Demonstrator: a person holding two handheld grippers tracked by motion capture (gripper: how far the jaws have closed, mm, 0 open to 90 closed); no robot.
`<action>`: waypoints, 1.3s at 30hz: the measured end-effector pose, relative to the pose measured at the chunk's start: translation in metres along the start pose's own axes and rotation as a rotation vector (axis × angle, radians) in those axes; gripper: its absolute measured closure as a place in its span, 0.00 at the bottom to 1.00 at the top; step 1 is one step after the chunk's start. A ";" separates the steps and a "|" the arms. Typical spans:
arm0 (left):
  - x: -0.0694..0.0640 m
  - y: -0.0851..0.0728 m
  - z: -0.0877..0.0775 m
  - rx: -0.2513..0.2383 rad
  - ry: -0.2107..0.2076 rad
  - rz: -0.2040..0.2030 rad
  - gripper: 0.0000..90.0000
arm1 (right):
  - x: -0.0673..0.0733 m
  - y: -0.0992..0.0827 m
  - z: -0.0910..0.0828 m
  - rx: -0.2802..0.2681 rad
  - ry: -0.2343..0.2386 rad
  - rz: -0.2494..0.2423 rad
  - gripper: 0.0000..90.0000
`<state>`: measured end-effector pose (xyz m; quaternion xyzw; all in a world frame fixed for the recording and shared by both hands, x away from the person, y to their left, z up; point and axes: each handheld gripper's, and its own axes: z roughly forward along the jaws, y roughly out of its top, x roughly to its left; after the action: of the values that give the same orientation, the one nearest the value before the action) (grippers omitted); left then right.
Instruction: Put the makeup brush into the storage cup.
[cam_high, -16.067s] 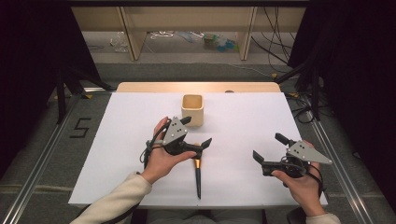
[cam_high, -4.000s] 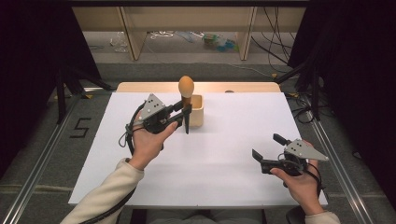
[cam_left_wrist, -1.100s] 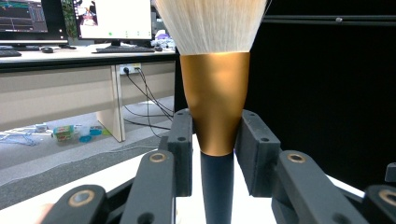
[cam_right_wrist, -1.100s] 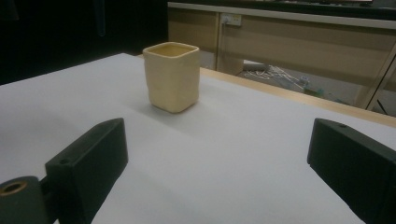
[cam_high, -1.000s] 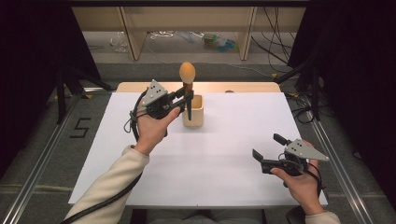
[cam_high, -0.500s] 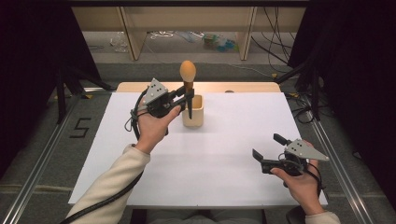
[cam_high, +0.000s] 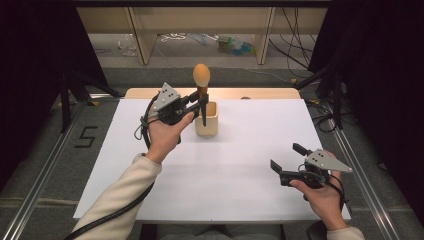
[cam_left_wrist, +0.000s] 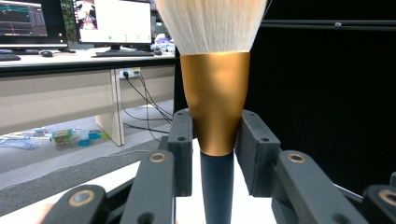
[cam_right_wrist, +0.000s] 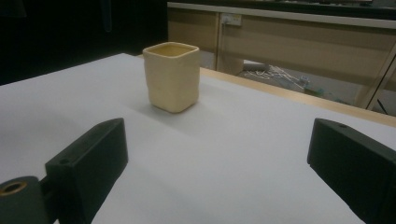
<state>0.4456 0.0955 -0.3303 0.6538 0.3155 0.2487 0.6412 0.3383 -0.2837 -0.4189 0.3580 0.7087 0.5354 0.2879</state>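
A makeup brush (cam_high: 201, 75) with a tan bristle head, gold ferrule (cam_left_wrist: 215, 102) and dark handle stands upright, head up. My left gripper (cam_high: 202, 100) is shut on it where the ferrule meets the handle, and its pads (cam_left_wrist: 182, 144) press both sides. The handle's tip hangs level with the rim of a cream square cup (cam_high: 210, 125); whether it is inside I cannot tell. In the right gripper view the cup (cam_right_wrist: 172, 77) shows nothing standing in it. My right gripper (cam_high: 287, 157) rests near the front right of the white sheet, open with nothing between its jaws (cam_right_wrist: 219, 140).
The white sheet (cam_high: 225, 170) covers the table, with a wooden strip (cam_high: 260, 93) along its far edge. Metal rails (cam_high: 45, 175) run down both sides. Shelves and cables lie on the floor beyond. Dark curtains flank the table.
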 end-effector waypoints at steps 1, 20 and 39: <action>0.000 0.000 0.000 -0.001 -0.001 0.000 0.76 | 0.000 0.000 0.001 -0.008 0.002 0.002 0.07; 0.001 0.002 0.001 -0.009 -0.001 0.004 0.76 | 0.000 0.000 -0.001 0.015 0.001 -0.002 0.07; 0.001 0.004 0.004 -0.011 -0.004 0.006 0.76 | 0.000 -0.001 0.002 -0.013 0.009 0.021 0.07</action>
<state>0.4493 0.0936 -0.3269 0.6519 0.3108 0.2511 0.6444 0.3394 -0.2825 -0.4200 0.3613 0.7025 0.5447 0.2814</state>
